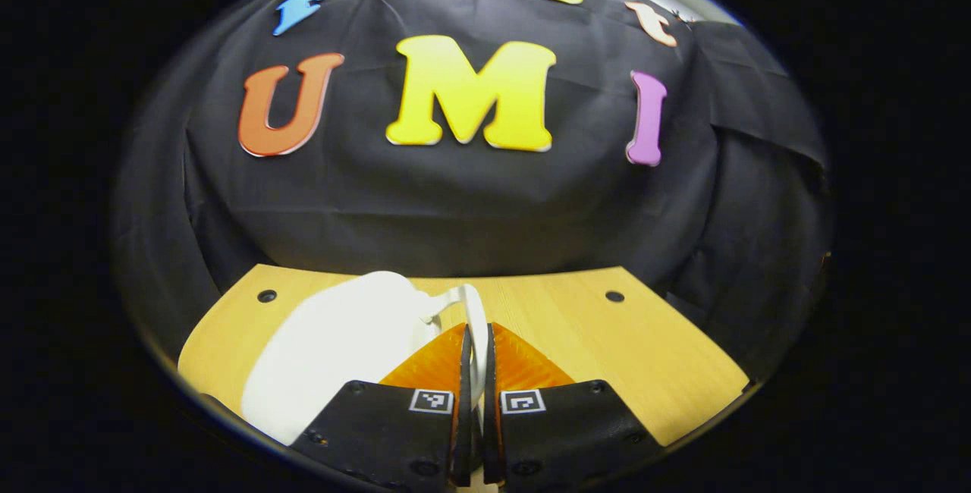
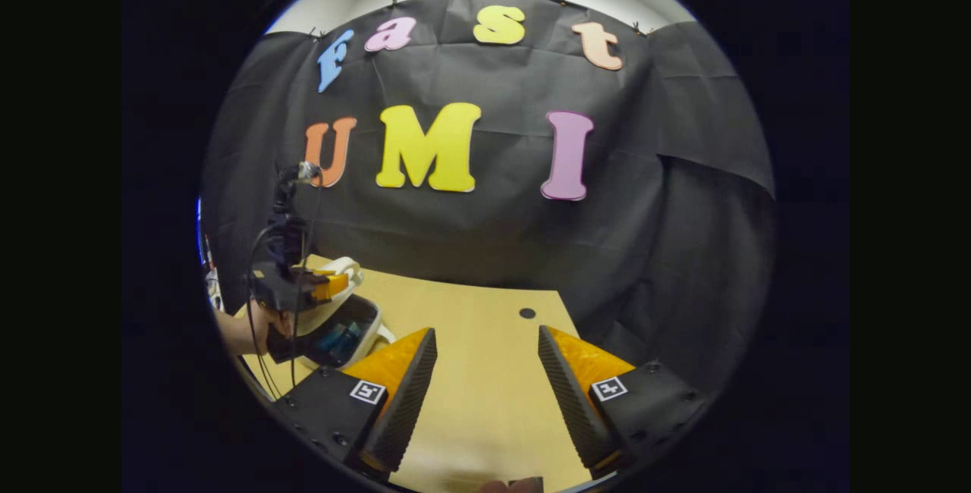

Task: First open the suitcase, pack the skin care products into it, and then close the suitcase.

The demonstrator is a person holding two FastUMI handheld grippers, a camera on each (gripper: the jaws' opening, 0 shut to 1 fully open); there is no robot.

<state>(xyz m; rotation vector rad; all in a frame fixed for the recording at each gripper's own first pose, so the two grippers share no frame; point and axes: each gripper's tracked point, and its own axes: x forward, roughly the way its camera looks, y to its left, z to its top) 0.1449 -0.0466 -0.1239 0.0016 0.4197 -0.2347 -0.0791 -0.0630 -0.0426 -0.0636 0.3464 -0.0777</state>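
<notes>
The small white suitcase (image 1: 334, 349) lies on the wooden table just in front of my left gripper (image 1: 476, 330), which is shut on the thin white handle (image 1: 472, 302) at the lid's edge. In the right gripper view, the left gripper (image 2: 328, 285) sits far left in a person's hand (image 2: 246, 332). It holds the lid of the suitcase (image 2: 364, 345) part-way up. Blue skin care products (image 2: 337, 338) lie inside the dark interior. My right gripper (image 2: 485, 349) hangs open over bare table, to the right of the suitcase, with nothing between its fingers.
The light wooden table (image 2: 485, 402) has small dark holes (image 2: 526, 313) in its top. Black cloth walls stand close behind and to the right. Cables trail from the left gripper at the far left.
</notes>
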